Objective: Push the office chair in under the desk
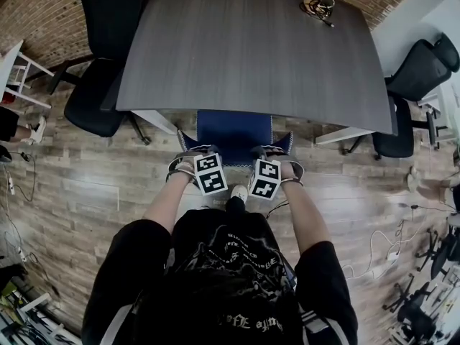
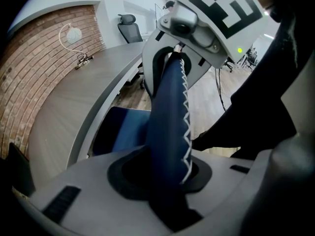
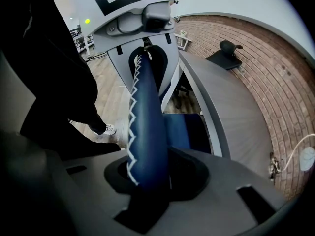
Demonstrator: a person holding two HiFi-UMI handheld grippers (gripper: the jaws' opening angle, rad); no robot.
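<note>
A blue office chair (image 1: 233,129) stands at the near edge of the dark grey desk (image 1: 251,49), its seat partly under the top. Its backrest has white zigzag stitching along the upper edge. My left gripper (image 1: 190,157) is shut on the left part of that edge, and the padded backrest (image 2: 170,122) runs up between its jaws. My right gripper (image 1: 277,155) is shut on the right part, with the backrest (image 3: 145,127) filling its jaws. Each gripper view shows the other gripper clamped further along the same edge.
A black office chair (image 1: 100,85) sits at the desk's left corner and another (image 1: 417,77) at the right. A lamp with cables (image 1: 320,6) rests on the far right of the desk. Loose cables (image 1: 381,243) lie on the wooden floor at the right. A brick wall runs behind.
</note>
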